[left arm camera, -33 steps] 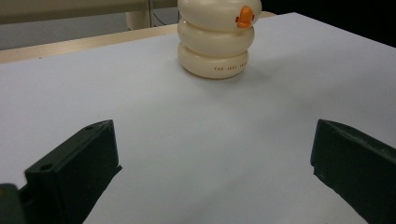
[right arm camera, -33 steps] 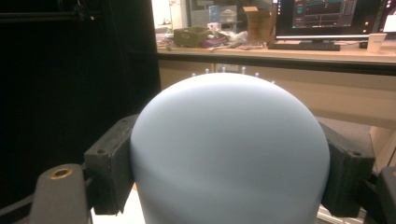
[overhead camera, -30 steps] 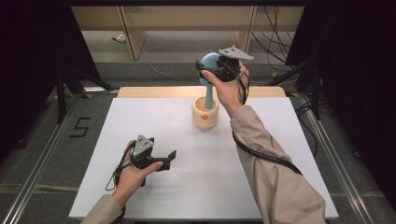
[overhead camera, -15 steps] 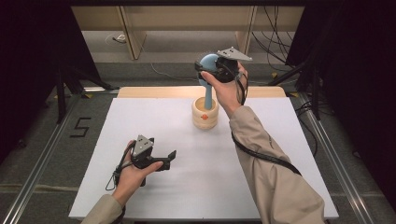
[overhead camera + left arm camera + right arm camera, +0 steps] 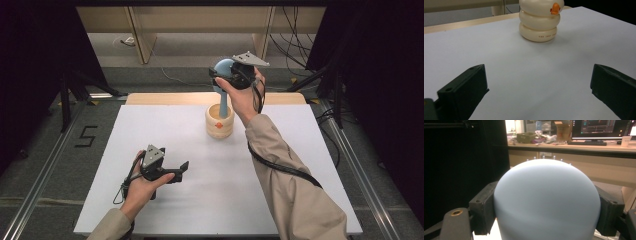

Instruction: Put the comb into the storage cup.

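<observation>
A cream ribbed holder (image 5: pixel 219 121) with an orange mark stands upright at the far middle of the white table (image 5: pixel 280 165). A light blue brush-like tool with a round head (image 5: pixel 223 70) rises from it on a blue stem (image 5: pixel 223 106). My right gripper (image 5: pixel 220 76) is shut on that round blue head (image 5: pixel 546 200), one jaw on each side. My left gripper (image 5: pixel 183 169) rests low at the near left of the table, open with nothing between its jaws. In the left gripper view, the cream holder (image 5: pixel 539 21) stands ahead, well beyond the jaws.
A wooden strip (image 5: pixel 165 98) runs along the table's far edge. Metal rails (image 5: pixel 45 165) flank the table on the floor, with a "5" marked at the left. Cables (image 5: pixel 295 60) lie behind on the right. A desk with monitors (image 5: pixel 599 130) stands far off.
The right gripper and the blue head it holds have shifted very slightly. The left gripper has not moved.
</observation>
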{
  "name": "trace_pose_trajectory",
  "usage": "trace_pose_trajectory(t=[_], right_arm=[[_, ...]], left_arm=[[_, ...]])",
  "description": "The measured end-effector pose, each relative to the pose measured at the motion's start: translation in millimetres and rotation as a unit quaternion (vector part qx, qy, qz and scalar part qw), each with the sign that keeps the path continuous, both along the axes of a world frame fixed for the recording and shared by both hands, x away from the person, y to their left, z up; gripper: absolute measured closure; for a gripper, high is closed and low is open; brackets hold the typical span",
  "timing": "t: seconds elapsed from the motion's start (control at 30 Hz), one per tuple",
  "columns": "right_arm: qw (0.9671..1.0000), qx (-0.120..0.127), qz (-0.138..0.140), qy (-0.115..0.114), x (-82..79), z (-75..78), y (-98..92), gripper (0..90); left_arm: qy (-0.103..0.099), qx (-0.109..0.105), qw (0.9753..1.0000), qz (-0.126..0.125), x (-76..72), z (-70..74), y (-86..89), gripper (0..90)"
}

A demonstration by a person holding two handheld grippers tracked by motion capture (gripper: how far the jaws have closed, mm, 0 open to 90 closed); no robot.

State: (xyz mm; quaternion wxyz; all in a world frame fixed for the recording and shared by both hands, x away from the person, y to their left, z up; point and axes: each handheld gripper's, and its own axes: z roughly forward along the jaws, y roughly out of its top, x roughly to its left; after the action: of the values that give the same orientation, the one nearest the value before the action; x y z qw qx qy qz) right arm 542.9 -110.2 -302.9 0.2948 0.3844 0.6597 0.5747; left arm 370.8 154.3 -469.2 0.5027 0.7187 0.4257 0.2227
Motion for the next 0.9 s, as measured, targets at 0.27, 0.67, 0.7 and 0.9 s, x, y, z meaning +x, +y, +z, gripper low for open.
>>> trace_pose_trajectory(t=[0.27,0.67,0.7,0.9], right_arm=[[1.0,-0.002,0.0,0.001,0.8,-2.4,0.9,21.0],[1.0,-0.005,-0.002,0.003,2.3,-5.8,0.5,21.0],[1.0,-0.006,-0.003,0.003,2.4,-6.2,0.5,21.0],[1.0,-0.007,-0.003,0.005,3.1,-9.2,1.2,21.0]], left_arm=[[0.0,-0.001,1.0,0.0,0.1,0.3,0.0,0.4],[0.0,0.0,1.0,0.0,0.2,-0.1,-0.2,0.4],[0.0,-0.001,1.0,0.0,0.2,0.1,-0.2,0.4],[0.0,-0.001,1.0,0.0,0.2,0.0,-0.2,0.4]])
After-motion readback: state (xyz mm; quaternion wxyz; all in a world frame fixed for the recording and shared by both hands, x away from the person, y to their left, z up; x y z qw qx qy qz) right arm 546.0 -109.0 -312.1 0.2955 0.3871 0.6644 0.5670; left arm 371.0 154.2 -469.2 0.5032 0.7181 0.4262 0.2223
